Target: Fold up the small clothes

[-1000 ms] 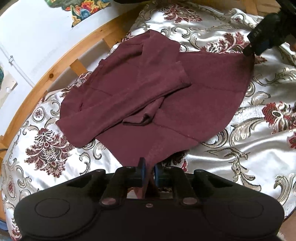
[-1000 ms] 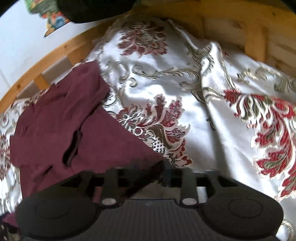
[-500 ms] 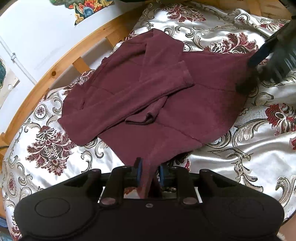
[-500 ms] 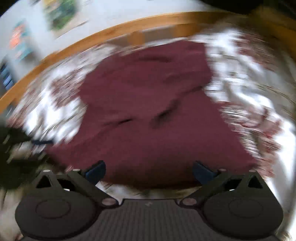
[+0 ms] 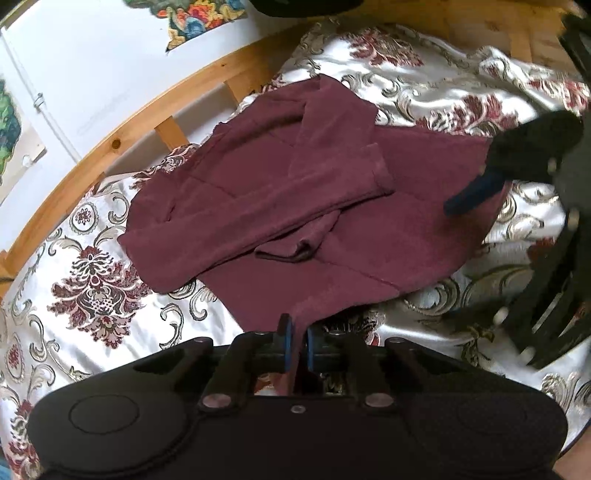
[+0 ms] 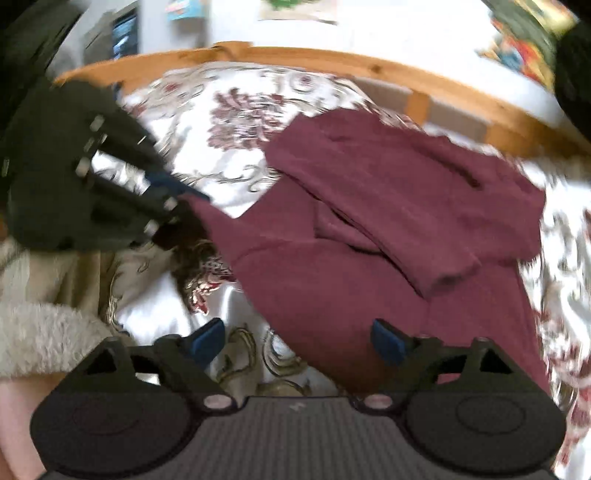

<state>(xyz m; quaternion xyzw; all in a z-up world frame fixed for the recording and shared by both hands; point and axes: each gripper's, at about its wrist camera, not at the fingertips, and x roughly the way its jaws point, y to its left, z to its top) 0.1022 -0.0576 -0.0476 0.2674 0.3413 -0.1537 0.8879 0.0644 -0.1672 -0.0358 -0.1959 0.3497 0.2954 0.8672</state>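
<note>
One maroon garment point(image 5: 295, 206), soft matte knit with a fine nap, lies mostly flat on the bedspread point(image 5: 92, 295) at centre frame in your left wrist view; two sleeves are folded across its body, the upper one ending in a thick cuff at about 2 o'clock of the cloth, the lower one ending in a dark open cuff near its middle; your left gripper point(image 5: 295, 347) has its two blue pads nearly together, pinching a lifted corner of the hem at 6 o'clock, a strip of fabric running up between them; your right gripper point(image 6: 299, 341) has its jaws spread wide, nothing between the two blue pads, hovering over the hem edge and bare satin; in the left view one blue fingertip point(image 5: 474, 192) of that gripper sits over the cloth's 3 o'clock edge, contact unclear; bedspread is glossy white satin with dark red floral medallions and gold scrolls, rumpled toward 1 o'clock; one curved pine bed frame point(image 5: 110, 147) with slats runs along 10 to 12 o'clock; a fuzzy cream sleeve point(image 6: 40, 332) shows at 8 o'clock in the blurred right view; colourful posters point(image 5: 199, 18) on the white wall.
</note>
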